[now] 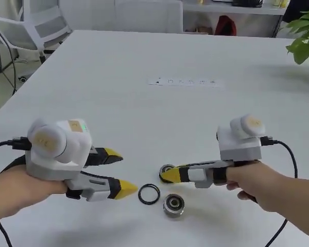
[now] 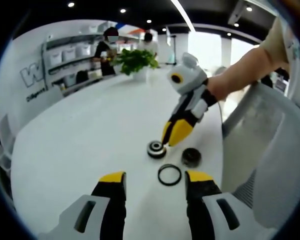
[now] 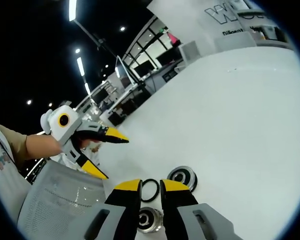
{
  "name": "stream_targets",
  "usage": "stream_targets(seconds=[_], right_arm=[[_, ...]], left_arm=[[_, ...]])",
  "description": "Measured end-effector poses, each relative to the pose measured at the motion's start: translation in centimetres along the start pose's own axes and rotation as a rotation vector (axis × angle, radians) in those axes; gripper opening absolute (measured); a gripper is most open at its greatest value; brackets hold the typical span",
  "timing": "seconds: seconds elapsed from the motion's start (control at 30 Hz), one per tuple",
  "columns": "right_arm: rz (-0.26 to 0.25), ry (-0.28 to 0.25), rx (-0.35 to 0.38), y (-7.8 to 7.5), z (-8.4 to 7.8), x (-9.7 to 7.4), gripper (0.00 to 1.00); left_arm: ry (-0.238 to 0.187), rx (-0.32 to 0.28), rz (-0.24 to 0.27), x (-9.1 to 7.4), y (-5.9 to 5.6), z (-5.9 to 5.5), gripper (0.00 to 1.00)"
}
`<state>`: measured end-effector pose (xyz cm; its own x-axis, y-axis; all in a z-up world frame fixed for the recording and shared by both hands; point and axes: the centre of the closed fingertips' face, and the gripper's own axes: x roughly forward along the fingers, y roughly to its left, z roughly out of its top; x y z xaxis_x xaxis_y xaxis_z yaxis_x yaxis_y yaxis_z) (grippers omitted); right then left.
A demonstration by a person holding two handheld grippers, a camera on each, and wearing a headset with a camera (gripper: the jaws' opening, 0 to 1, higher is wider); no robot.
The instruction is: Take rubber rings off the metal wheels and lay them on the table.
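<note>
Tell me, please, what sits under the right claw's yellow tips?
A round silver metal wheel lies partly under the right claw; its covered side cannot be seen.

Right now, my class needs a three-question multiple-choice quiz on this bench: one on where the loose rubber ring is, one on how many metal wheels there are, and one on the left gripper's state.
1. Where is the loose rubber ring?
A. flat on the table
B. hanging on a plant
C. on a chair

2. How many metal wheels are on the table?
A. one
B. two
C. four

3. The left gripper is:
A. shut on the ring
B. open and empty
C. shut on a wheel

Answers:
1 A, it lies on bare tabletop.
2 B, one wheel is beside the ring and one is at the right gripper.
3 B, the jaws stand wide apart with nothing between them.
</note>
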<state>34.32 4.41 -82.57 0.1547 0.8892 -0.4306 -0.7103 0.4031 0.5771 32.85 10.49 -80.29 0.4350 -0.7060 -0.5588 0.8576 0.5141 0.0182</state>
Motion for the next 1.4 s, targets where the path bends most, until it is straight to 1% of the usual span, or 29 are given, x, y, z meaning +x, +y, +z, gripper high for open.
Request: stream_targets(seconds=[0.17,0.3,0.53,0.63,0.9,1.0,1.1,1.4], right_arm=[[-0.004,-0.005,-0.030,-0.3,0.1,-0.6,0.16],[-0.010,-0.017,-0.037,-0.6,0.3,-1.1,0.17],[-0.031,-0.027,-0.068,-1.6,0.2,-1.6,0.21],[-0.048,-0.017,-0.099,-2.1,0.0,-1.8,0.22],[-0.071,-0.001,-0.145,-3.0,-0.6,-1.9,0.24],[-0.083,0.015,-0.180,-3.4,-1.0,-1.8,0.24],[-0.084,0.023,-0.201,-3.6,-1.2,-1.7,0.23],[-0.090,0.044,-0.260,-4.1,-1.7,-1.2,0.22]], left_arm=[[-0.004,-0.002,-0.003,0.6,0.1,0.3,0.48],[-0.004,0.001,-0.009,1.1,0.1,0.5,0.48],[-0.007,-0.004,-0.010,1.8,0.4,0.9,0.47],[-0.008,-0.005,-0.012,2.0,0.4,1.1,0.47],[-0.001,-0.003,-0.020,2.9,0.4,1.2,0.47],[0.001,-0.003,-0.023,3.2,0.2,1.3,0.46],[0.004,-0.004,-0.024,3.5,0.3,1.1,0.46],[0.009,-0.005,-0.035,4.6,0.0,1.3,0.44]])
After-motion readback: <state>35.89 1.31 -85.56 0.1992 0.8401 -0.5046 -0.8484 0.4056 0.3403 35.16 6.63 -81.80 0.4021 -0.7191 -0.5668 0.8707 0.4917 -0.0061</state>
